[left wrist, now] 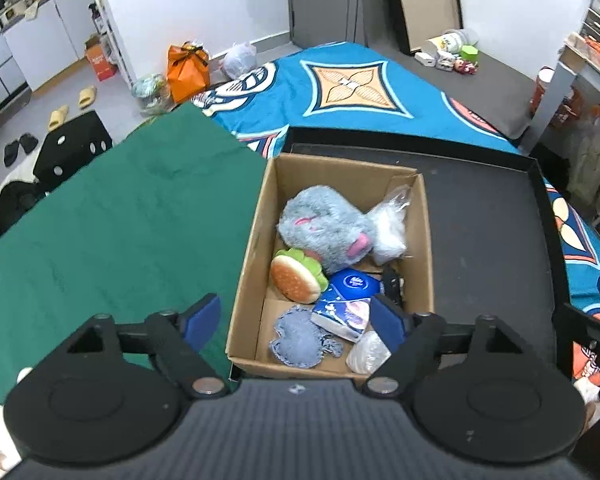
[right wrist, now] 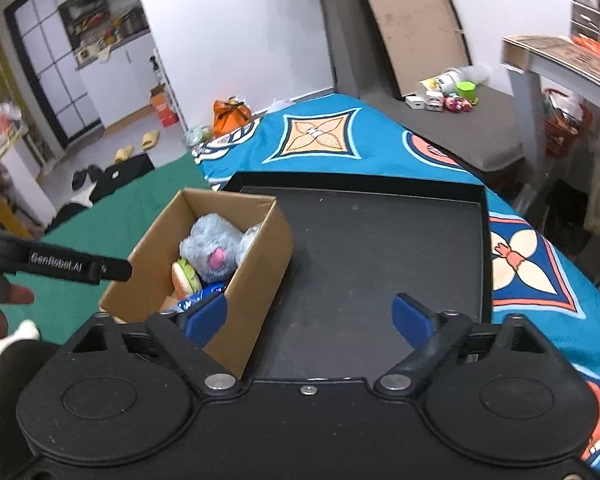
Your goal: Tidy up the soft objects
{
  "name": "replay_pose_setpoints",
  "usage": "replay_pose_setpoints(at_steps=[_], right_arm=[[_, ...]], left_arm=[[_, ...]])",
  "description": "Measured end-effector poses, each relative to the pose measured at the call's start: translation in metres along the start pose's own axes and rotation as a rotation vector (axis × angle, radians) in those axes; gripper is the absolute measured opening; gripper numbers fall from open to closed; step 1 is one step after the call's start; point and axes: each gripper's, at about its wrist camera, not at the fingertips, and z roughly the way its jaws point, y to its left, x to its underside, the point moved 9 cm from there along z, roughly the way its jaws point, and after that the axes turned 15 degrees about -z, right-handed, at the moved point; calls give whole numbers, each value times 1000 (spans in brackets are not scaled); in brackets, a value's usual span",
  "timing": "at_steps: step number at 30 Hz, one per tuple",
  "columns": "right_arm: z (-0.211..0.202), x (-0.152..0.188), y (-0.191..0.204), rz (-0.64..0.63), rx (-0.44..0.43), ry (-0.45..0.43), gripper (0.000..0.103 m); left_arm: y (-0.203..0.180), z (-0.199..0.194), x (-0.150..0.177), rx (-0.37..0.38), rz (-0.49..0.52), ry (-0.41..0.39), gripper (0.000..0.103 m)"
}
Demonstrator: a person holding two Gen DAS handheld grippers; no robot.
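Brown box: a cardboard box point(left wrist: 332, 264) sits at the left edge of the black tray point(left wrist: 500, 220), with the green cloth point(left wrist: 112, 220) just beside it. I think it is the home for the soft things, because they are all inside it.
Big toy: a fluffy grey plush point(left wrist: 324, 232) lies at the far end of the box and takes up the most room.
Burger: a soft toy burger point(left wrist: 296, 278) leans on its side against the grey plush, near the left wall.
Blue things: a blue tissue pack point(left wrist: 346, 308) lies near the middle, and a blue knitted piece point(left wrist: 298, 338) lies flat in the near corner.
Bags: one clear bag with white stuffing point(left wrist: 388, 226) is tucked in the far right corner, and a small clear bag point(left wrist: 368, 354) is in the near right corner.
Left gripper point(left wrist: 296, 318): I hold it above the near end of the box. Its jaws are wide apart and hold nothing.
Right gripper point(right wrist: 310, 318): I hold it over the bare tray, to the right of the box. Its jaws are wide too, with nothing between them.
How far along: I see no soft thing left on the tray or the cloth, so I think the sorting is about done.
Watch out: my left gripper's right finger is close to the box's near right corner, so a bump could push the box.
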Motion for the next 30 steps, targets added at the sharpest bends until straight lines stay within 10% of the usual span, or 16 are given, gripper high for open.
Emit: replay_pose_setpoints(at_steps=[30], right_arm=[[-84,-9,-23,122,27,0,103]], left_arm=[[-23,-97,4,86,53,-59,100]])
